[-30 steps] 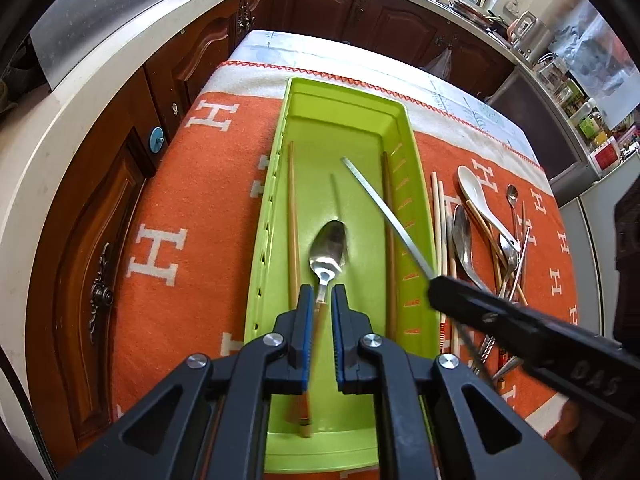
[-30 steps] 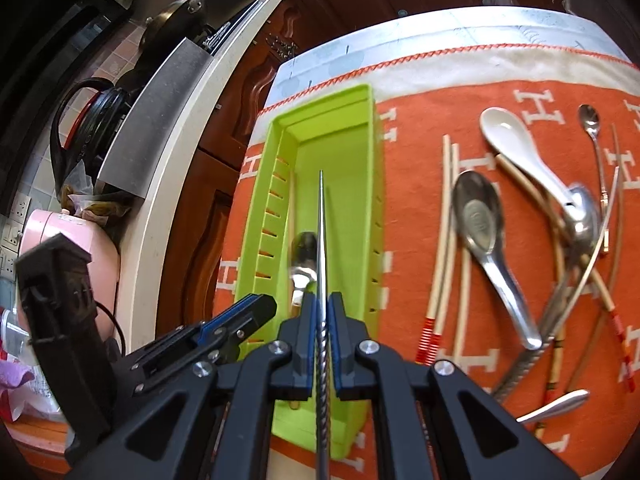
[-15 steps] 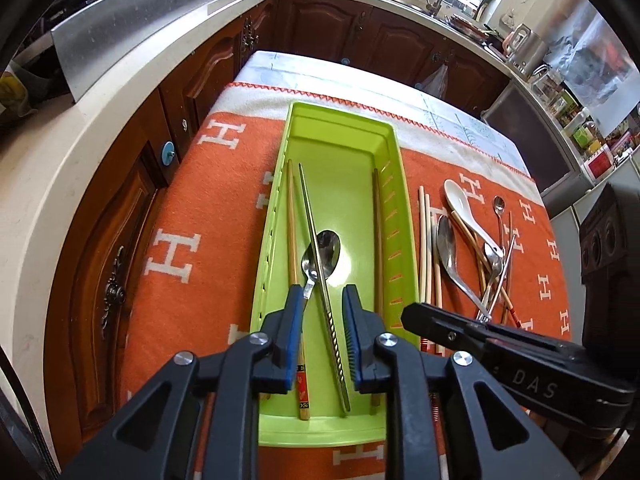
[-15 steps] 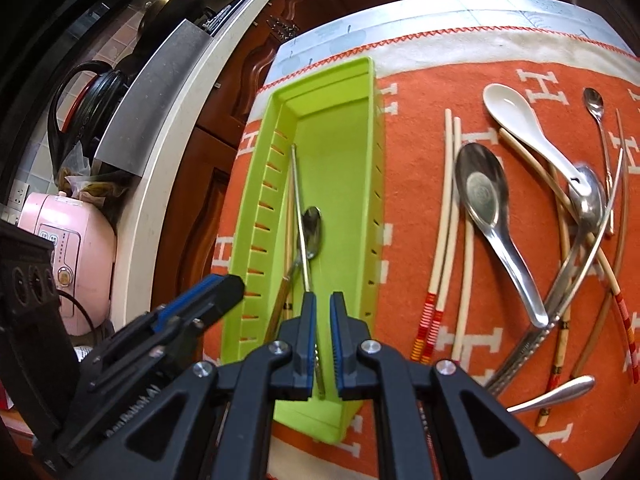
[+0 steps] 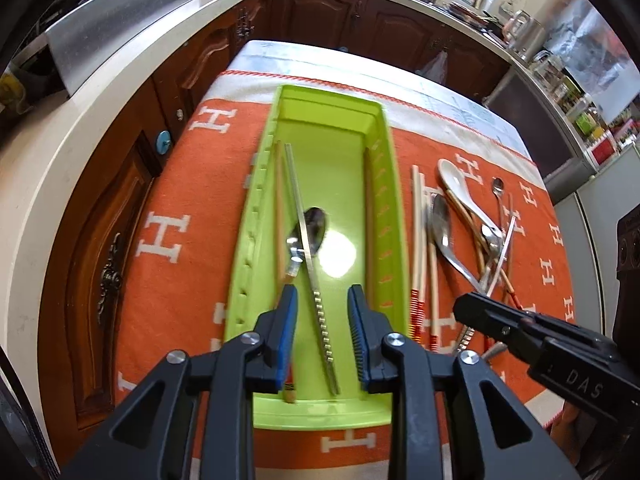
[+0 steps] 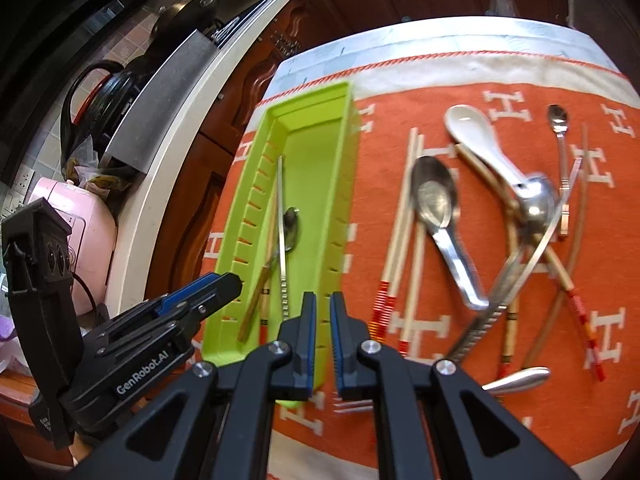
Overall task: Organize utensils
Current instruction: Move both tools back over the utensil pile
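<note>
The left tool (image 5: 322,312), just opening, hangs released above the tray (image 5: 320,416); the right tool (image 6: 322,316) is clenched, empty.

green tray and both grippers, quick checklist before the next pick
1. Left gripper free of the tray's contents: ok, jaws have just been opening, pads touch nothing.
2. Right gripper empty: ok, jaws nearly shut with nothing between them.
3. Metal chopstick inside the green tray: ok, lying across the small spoon.
4. Room left in tray: ok, right half bare.
5. Next utensil free to lift: not ok, the pile on the orange cloth is crossed and overlapping.
</note>
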A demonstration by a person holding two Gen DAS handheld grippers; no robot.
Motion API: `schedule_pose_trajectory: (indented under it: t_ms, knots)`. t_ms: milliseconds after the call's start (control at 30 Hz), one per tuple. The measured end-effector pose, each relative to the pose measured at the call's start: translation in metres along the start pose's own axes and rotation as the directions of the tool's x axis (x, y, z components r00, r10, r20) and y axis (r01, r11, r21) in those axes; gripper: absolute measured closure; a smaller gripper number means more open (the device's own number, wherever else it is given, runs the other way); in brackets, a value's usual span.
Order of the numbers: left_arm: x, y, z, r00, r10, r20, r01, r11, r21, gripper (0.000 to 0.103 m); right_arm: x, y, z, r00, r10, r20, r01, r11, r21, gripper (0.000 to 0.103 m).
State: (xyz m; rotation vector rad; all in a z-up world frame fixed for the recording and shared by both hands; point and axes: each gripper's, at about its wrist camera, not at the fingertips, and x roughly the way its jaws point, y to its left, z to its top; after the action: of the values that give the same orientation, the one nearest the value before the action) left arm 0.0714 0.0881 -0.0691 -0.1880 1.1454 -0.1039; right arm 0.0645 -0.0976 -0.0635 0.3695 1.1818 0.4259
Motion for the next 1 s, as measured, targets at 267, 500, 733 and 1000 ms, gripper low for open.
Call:
schedule_pose_trajectory:
  t_ms: [267,500,733,1000]
  knots:
    - [-0.007,-0.049,-0.006,1.000,-0.022,0.020,0.019,0.995,0.098,0.056,-0.034,-0.041,-0.011,0.996,-0.058,0.065,0.058,0.998,0.007,0.096]
    - [0.004,-0.090,-0.011,0.999,-0.050,-0.011,0.051,0.984,0.169,0.056,-0.057,-0.085,-0.015,0.990,-0.093,0.106,0.088,0.995,0.049,0.096]
    - [0.025,-0.134,-0.015,0.994,-0.090,-0.059,0.102,0.962,0.255,0.056,-0.069,-0.121,-0.016,0.985,-0.112,0.133,0.101,0.991,0.091,0.096]
    - [0.049,-0.177,-0.011,0.993,-0.080,-0.090,0.108,0.921,0.375,0.059,-0.066,-0.151,-0.020,0.987,-0.094,0.128,0.077,0.989,0.130,0.096]
